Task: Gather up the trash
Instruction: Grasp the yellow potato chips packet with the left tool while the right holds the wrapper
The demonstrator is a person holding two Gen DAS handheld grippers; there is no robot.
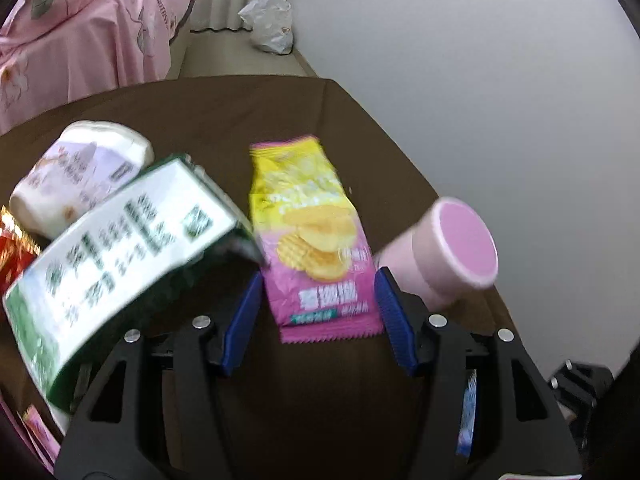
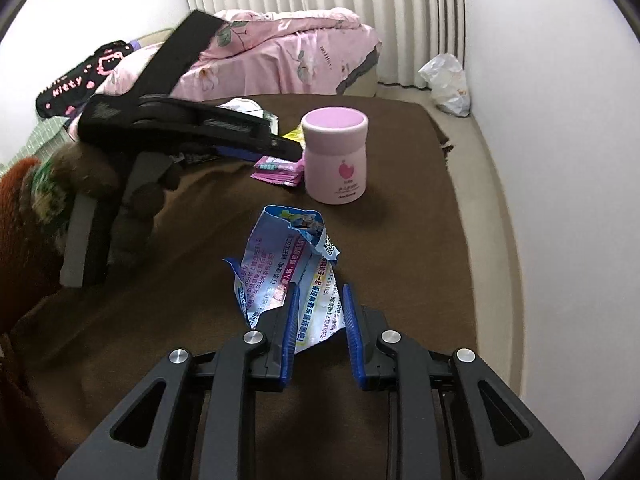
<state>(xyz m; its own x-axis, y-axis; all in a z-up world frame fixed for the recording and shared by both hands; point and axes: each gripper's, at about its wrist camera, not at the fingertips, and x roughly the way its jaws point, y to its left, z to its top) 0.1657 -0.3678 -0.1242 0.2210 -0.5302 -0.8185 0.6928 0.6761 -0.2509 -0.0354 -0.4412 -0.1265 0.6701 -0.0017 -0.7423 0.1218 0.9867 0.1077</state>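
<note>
In the left wrist view my left gripper (image 1: 318, 280) is open, its blue pads on either side of the near end of a pink and yellow chip packet (image 1: 312, 240) lying on the brown table (image 1: 224, 112). A green and white carton (image 1: 120, 256) lies at the left, blurred. In the right wrist view my right gripper (image 2: 320, 294) has its blue pads around the near end of a crumpled blue and white wrapper (image 2: 288, 264), with a small gap showing. The left gripper (image 2: 280, 148) shows there over the chip packet (image 2: 278, 170).
A pink jar (image 2: 336, 156) stands upright beside the chip packet; it also shows in the left wrist view (image 1: 444, 252). A white tissue pack (image 1: 80, 172) and a red wrapper (image 1: 12, 248) lie at the left. A pink bed (image 2: 288, 60) and a white plastic bag (image 2: 448, 80) lie beyond.
</note>
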